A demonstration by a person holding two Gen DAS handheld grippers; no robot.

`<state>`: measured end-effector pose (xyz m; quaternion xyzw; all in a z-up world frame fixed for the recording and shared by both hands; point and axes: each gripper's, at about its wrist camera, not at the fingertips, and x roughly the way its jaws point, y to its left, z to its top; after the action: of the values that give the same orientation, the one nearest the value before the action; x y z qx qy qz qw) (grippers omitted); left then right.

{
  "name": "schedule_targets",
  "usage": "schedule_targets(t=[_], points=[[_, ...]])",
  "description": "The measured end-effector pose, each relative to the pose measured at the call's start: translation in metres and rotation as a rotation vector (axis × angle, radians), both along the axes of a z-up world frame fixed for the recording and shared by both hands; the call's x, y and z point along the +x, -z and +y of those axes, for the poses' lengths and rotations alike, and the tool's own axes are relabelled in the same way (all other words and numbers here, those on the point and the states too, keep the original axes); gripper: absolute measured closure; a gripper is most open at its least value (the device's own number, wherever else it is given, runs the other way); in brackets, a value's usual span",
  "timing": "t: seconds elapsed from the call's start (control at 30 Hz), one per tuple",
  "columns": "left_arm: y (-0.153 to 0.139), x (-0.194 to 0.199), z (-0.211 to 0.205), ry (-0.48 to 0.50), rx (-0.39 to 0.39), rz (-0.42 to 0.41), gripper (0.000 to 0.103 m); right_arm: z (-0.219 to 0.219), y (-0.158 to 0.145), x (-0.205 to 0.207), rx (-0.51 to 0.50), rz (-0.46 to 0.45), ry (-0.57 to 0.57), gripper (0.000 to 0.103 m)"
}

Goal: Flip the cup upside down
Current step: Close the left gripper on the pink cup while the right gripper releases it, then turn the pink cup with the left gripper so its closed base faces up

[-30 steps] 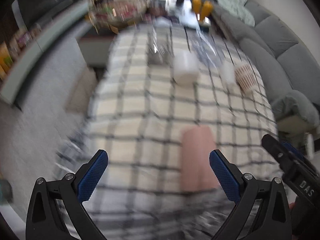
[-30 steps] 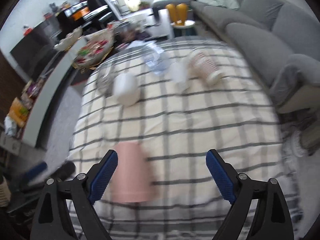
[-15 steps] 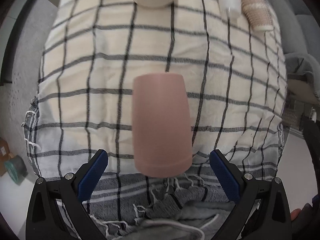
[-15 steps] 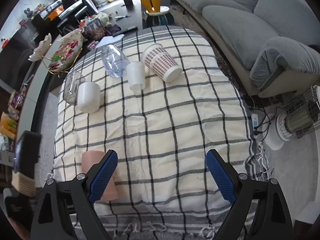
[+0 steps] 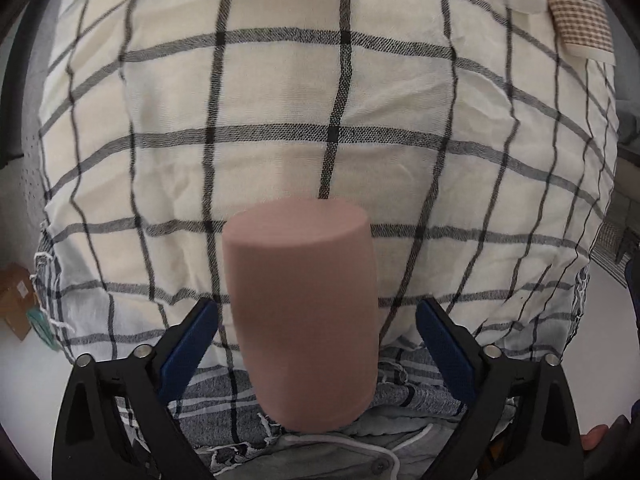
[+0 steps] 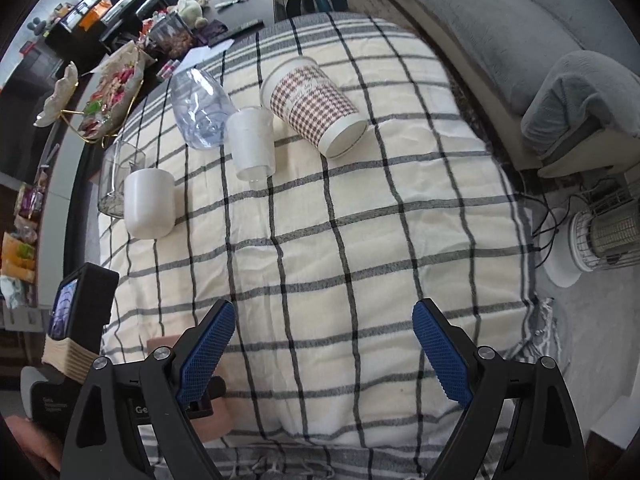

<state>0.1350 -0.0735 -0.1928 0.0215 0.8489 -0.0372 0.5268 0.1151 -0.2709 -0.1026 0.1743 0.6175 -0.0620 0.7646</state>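
We record the pink cup as our landmark: it stands near the front edge of the bench, closed end up and mouth down on the checked cloth, whose grey fringed hem hangs over the edge just below it. Beyond the cup the cloth lies bare across the middle of the bench. At the far side from the cup we list a white cup, a clear glass just behind it, a clear plastic bottle lying down, a small white plastic cup and a houndstooth paper cup tipped on its side. To the right of the cup, off the bench, sit a grey sofa and a round heater on the floor; to its far left is a dark counter with clutter. The left hand-held gripper is spread wide, its blue pads flanking the cup without touching it. The right hand-held gripper is likewise wide apart and holds nothing, over bare cloth to the right of the cup.
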Motion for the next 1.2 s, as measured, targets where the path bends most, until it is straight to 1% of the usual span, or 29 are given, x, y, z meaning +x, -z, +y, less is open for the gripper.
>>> schedule_targets(t=[0.07,0.1,0.17,0.23,0.27,0.3,0.4,0.43,0.53,0.57,0.67,0.7,0.8,0.87,0.93,1.07,1.2], points=[[0.008,0.0,0.001,-0.011,-0.009,0.027,0.02,0.001,0.006,0.004,0.01,0.009,-0.005,0.013],[0.01,-0.001,0.002,-0.01,-0.008,0.034,0.022,0.001,0.008,0.005,0.012,0.012,-0.006,0.013],[0.013,-0.002,0.004,-0.006,0.004,0.037,0.032,0.001,0.01,0.007,0.016,0.016,-0.006,0.013],[0.014,-0.004,0.007,-0.005,0.012,0.038,0.033,0.0,0.012,0.007,0.019,0.019,-0.003,0.013],[0.019,-0.006,0.002,0.003,0.011,0.036,0.033,-0.001,0.011,0.007,0.021,0.019,-0.001,0.013],[0.018,-0.004,0.001,0.013,0.011,0.032,0.033,-0.001,0.011,0.007,0.02,0.018,-0.002,0.013],[0.008,-0.001,-0.001,0.031,0.008,0.005,0.033,-0.002,0.009,0.005,0.016,0.011,0.0,0.013],[0.003,-0.002,-0.001,0.035,0.004,-0.021,0.033,-0.003,0.008,0.004,0.017,0.01,0.001,0.013],[-0.017,-0.001,0.0,0.039,-0.014,-0.129,0.033,-0.005,0.003,-0.001,0.018,-0.002,0.013,0.013],[-0.027,0.0,0.002,0.024,-0.031,-0.187,0.033,-0.005,0.0,-0.003,0.017,-0.008,0.016,0.013],[-0.049,0.002,0.009,-0.022,-0.087,-0.312,0.033,-0.004,-0.007,-0.01,0.011,-0.031,0.021,0.013],[-0.056,0.002,0.01,-0.022,-0.098,-0.366,0.033,-0.004,-0.009,-0.012,0.004,-0.038,0.019,0.013],[-0.076,-0.003,0.01,0.012,-0.124,-0.569,0.033,-0.002,-0.015,-0.02,-0.02,-0.063,0.023,0.013],[-0.065,-0.001,0.024,0.027,-0.123,-0.671,0.033,-0.003,-0.017,-0.025,-0.03,-0.079,0.035,0.013],[-0.063,-0.006,0.025,0.039,-0.141,-0.779,0.033,-0.004,-0.018,-0.031,-0.036,-0.094,0.048,0.013],[-0.071,-0.015,0.018,0.079,-0.169,-0.997,0.033,-0.002,-0.013,-0.041,-0.065,-0.115,0.064,0.013],[-0.078,-0.016,0.017,0.107,-0.163,-1.191,0.033,0.0,-0.006,-0.048,-0.084,-0.142,0.081,0.013]])
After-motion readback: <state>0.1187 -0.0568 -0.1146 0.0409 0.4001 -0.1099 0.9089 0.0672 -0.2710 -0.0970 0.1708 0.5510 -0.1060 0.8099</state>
